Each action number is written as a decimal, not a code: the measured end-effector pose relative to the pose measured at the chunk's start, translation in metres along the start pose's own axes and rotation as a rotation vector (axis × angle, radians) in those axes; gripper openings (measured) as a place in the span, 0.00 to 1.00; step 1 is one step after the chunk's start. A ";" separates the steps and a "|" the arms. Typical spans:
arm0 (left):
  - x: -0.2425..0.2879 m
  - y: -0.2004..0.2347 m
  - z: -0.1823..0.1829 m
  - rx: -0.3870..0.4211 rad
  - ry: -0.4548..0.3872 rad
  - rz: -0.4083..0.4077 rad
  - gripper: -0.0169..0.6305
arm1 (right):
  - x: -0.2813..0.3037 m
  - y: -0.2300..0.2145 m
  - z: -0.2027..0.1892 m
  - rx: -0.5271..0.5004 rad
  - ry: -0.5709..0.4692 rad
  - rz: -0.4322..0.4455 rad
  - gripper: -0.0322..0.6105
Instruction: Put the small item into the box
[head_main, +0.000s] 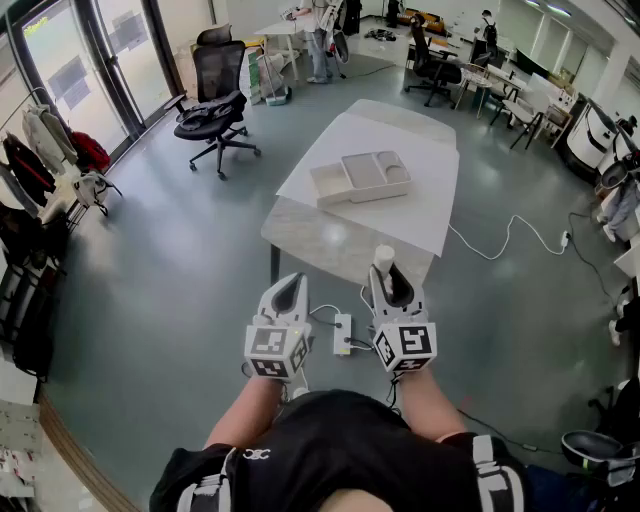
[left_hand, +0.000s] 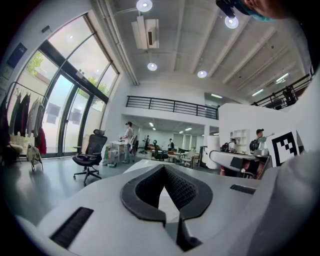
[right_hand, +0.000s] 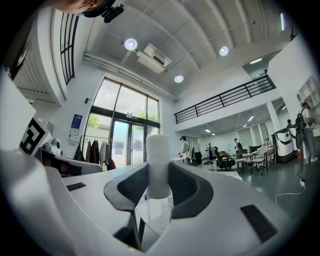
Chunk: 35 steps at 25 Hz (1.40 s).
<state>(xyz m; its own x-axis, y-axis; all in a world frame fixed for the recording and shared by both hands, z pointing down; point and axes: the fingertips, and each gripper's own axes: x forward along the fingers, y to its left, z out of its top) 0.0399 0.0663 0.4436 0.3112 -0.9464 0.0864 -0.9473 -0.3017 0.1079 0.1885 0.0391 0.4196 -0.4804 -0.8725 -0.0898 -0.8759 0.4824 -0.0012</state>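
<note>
My right gripper is shut on a small white cylinder, which stands upright between its jaws and pokes out above them. In the right gripper view the cylinder fills the middle between the dark pads. My left gripper is beside it, shut with nothing in it, its tips meeting. Both hover over the floor just short of the near end of the table. An open white box with its lid laid beside it sits at the table's middle, well ahead of both grippers.
A white power strip with cables lies on the floor between the grippers. A black office chair stands at the left. Coats hang on a rack by the windows. A white cable runs right of the table. Desks and people are far behind.
</note>
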 end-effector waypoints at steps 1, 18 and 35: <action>0.000 0.000 0.000 0.001 0.001 0.000 0.03 | 0.000 0.000 0.001 -0.001 -0.001 -0.001 0.24; -0.019 0.044 0.008 0.005 -0.030 -0.002 0.03 | 0.023 0.036 0.006 0.005 -0.018 -0.027 0.24; -0.033 0.101 -0.001 0.003 -0.022 -0.046 0.03 | 0.050 0.077 -0.005 0.007 -0.024 -0.101 0.24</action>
<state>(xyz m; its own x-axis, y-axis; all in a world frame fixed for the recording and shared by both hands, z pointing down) -0.0659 0.0669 0.4528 0.3524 -0.9339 0.0598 -0.9324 -0.3449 0.1080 0.0973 0.0325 0.4199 -0.3880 -0.9148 -0.1122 -0.9196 0.3923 -0.0181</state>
